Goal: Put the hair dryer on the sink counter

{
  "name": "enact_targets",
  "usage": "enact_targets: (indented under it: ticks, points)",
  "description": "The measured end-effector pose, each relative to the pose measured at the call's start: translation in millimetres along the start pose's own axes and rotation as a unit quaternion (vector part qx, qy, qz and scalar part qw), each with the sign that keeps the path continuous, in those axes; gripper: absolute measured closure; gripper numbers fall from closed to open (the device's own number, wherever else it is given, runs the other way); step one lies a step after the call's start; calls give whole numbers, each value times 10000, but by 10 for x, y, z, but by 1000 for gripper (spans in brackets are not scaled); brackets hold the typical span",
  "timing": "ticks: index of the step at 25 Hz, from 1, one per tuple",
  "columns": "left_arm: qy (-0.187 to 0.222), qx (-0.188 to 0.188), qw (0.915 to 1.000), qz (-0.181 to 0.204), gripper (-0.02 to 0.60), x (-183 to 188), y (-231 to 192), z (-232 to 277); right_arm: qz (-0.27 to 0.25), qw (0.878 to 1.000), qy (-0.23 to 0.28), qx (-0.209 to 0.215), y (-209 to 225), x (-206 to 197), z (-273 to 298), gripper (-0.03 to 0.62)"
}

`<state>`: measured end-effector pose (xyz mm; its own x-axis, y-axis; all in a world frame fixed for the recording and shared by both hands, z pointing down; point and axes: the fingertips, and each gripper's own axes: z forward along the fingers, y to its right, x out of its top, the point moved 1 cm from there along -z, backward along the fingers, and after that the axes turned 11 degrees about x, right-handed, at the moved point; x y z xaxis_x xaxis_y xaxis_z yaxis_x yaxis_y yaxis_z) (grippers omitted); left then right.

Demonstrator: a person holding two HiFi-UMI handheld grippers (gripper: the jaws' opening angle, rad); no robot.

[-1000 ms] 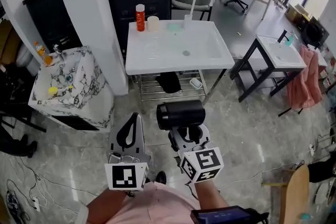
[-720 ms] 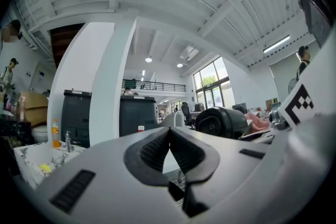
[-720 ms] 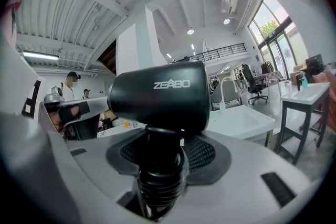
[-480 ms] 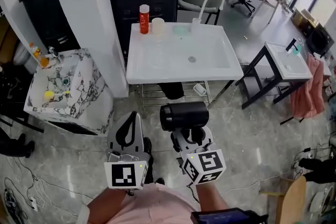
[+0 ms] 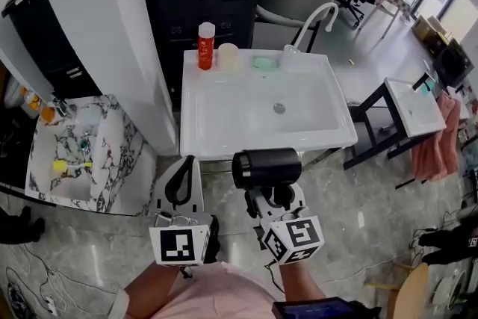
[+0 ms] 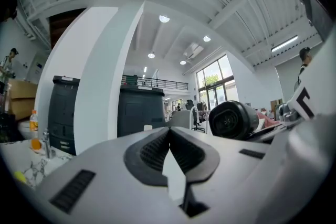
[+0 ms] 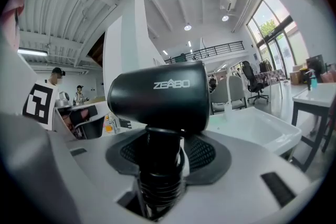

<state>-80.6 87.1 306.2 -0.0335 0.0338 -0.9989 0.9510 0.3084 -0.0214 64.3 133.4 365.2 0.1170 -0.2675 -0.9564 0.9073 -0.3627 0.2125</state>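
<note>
Head view: a white sink counter [image 5: 224, 123] stands ahead on a grey floor. A red bottle [image 5: 205, 45], a pale cup [image 5: 227, 56] and a curved faucet [image 5: 310, 22] line the counter's far edge. Just short of its near edge, off the counter, a black hair dryer [image 5: 267, 166] lies crosswise above the right gripper [image 5: 272, 194], which clamps its handle. The left gripper [image 5: 181, 187] hangs beside it, also short of the counter.

Left gripper view: the jaws meet at their tips with nothing between them. The dryer's barrel shows to the right.

Right gripper view: both jaws press on the dryer's ribbed handle, barrel upright above them. The sink counter lies beyond, to the right.
</note>
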Motion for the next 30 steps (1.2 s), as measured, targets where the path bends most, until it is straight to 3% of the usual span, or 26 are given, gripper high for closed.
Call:
enact_targets:
  ticks: [7,16,26,30]
  points:
    - [244,-56,9997,-24,572,106,-208,668,-242,9995,182,-41,238,424,635,396]
    - [468,-31,9989,26,572,192,-309,1043,-508,9980,369,-16,392,784,1000,396]
    - [355,106,9993,80,572,86,-238,1555,-483,9985,117,216,757,765,1460,396]
    - [132,240,9996,99,572,-48,-250,1785,-345,9985,-174,376,924,611,1690,396]
